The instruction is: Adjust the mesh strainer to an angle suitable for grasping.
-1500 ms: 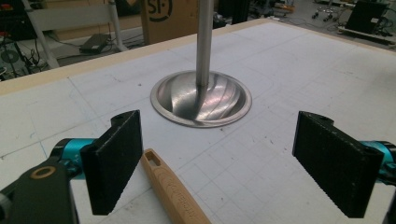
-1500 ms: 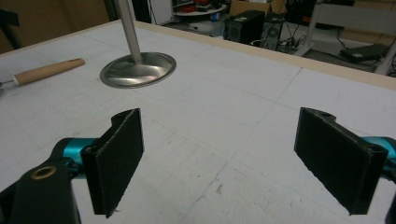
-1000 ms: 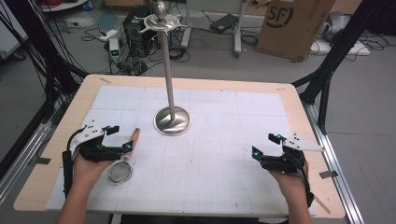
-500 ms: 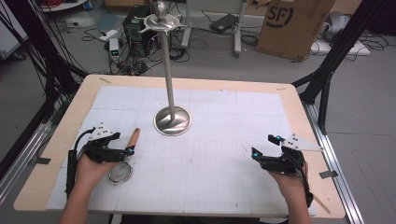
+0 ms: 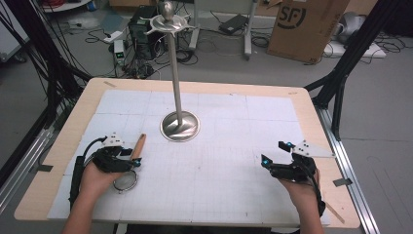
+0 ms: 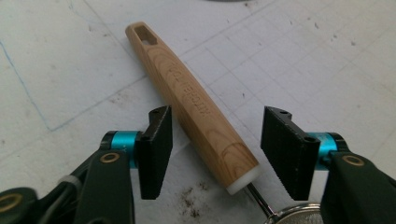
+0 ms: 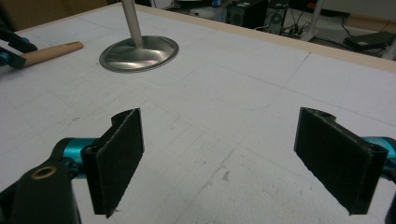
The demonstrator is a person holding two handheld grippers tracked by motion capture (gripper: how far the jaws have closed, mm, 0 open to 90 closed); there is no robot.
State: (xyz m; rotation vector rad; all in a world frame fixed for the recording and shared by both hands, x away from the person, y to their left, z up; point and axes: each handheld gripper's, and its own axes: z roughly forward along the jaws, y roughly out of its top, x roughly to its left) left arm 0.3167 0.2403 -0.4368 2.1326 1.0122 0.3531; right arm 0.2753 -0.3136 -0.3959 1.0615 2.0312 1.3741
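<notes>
A small strainer lies at the table's front left, its wooden handle (image 5: 139,145) pointing away from me and its round metal mesh bowl (image 5: 125,181) nearest the person. My left gripper (image 5: 132,157) is open and low over the handle's bowl end. In the left gripper view the handle (image 6: 187,93) runs between the two jaws of the left gripper (image 6: 217,149), close to the left jaw and apart from the right one. The strainer's rim (image 6: 294,215) peeks in at the bottom. My right gripper (image 5: 274,152) is open at the front right, and in its own view the right gripper (image 7: 229,158) has nothing between its jaws.
A tall metal stand rises from a round base (image 5: 180,126) at the table's middle, with a hooked top (image 5: 168,20) overhead. The right gripper view shows that base (image 7: 139,52) and the wooden handle (image 7: 51,52) far off. A white gridded mat (image 5: 234,146) covers the wooden table.
My left gripper has turned and come down over the strainer's handle, so its jaws now straddle it. The right gripper has stayed put.
</notes>
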